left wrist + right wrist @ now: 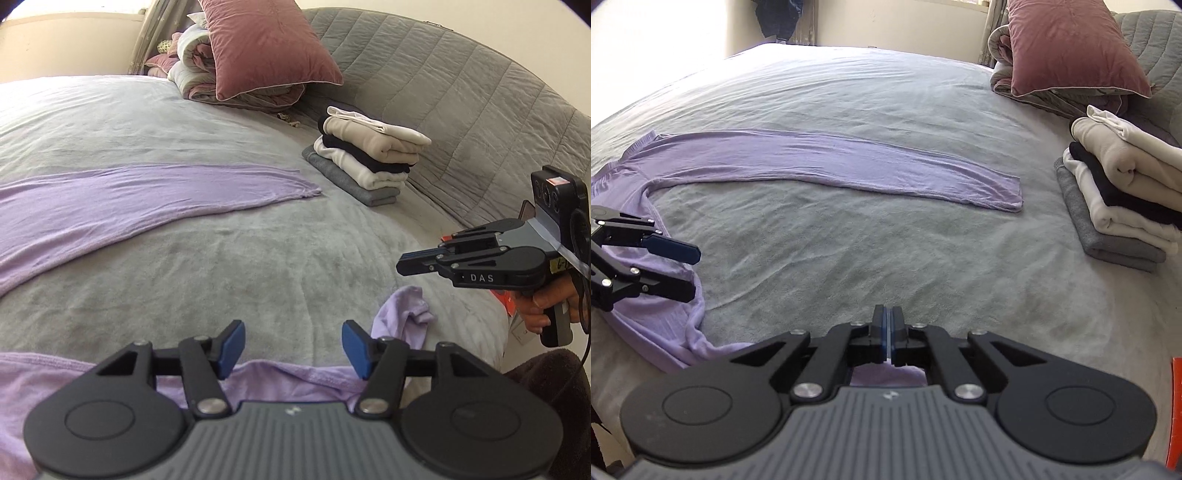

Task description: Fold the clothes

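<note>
four garments (1119, 192) sit folded by the bed's (886, 258) headboard edge; lilac top (831, 166) unfolded; left hand-held gripper (293, 349) released, right hand-held gripper (887, 332) clenched empty.

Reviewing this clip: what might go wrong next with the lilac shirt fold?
1. The left gripper stands open over the lilac shirt hem, so a grab may catch only one layer.
2. The right gripper is shut with no cloth visibly pinched, while a bunched sleeve end lies nearby; folding now could trap that lump.

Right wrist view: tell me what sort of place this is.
Most likely a bedroom. A wide bed under a grey cover fills the view, with a dusty-pink pillow against rolled bedding and a stack of folded clothes beside it.
</note>
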Available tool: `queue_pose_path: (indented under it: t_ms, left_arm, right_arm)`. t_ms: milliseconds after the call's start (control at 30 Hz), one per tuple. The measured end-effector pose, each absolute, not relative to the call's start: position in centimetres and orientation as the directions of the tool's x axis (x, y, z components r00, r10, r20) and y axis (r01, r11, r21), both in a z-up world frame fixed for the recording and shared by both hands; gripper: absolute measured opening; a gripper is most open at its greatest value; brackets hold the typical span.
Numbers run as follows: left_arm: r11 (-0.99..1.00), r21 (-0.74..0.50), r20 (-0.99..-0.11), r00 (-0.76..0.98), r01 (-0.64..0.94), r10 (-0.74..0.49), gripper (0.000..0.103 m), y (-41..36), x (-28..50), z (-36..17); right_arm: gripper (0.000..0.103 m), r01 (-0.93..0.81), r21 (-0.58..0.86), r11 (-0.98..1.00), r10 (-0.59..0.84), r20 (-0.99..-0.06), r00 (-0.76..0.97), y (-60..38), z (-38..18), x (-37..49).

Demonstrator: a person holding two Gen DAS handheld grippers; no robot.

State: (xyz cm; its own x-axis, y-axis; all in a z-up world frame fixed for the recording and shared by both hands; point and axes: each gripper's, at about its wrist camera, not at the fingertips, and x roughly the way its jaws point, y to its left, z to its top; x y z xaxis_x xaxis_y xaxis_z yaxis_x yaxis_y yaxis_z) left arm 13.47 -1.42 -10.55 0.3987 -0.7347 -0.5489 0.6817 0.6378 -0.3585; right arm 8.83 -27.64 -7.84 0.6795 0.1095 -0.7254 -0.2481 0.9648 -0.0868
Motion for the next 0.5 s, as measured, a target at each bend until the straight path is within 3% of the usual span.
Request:
queue_pose_path:
  t_ms: [133,400,500]
  left_arm:
    - [0.613,-0.315,-0.549,0.388,0.724,-0.740,0.060,-1.2,13.0,-9.9]
    - [0.487,-0.225,-0.594,0.277,0.844,-0.755,0.061,-2.3,11.1,-9.9]
    - [0.443,-0.214,-0.625,0.227,0.871,-0.747,0.061,-3.2,10.6,-10.6]
  right_arm:
    - [0.039,-0.330,-0.146,0.933,0.124,-0.729,0.673,-26.7,-7.8,7.3]
    - [0.036,-0.424,-0.206,0.882,0.113,-0.781,0.614,-25.8,-10.3,6.2]
    - [0.009,-0.444,-0.212,0.871,0.116,-0.788,0.605,-25.4,-11.0,6.7]
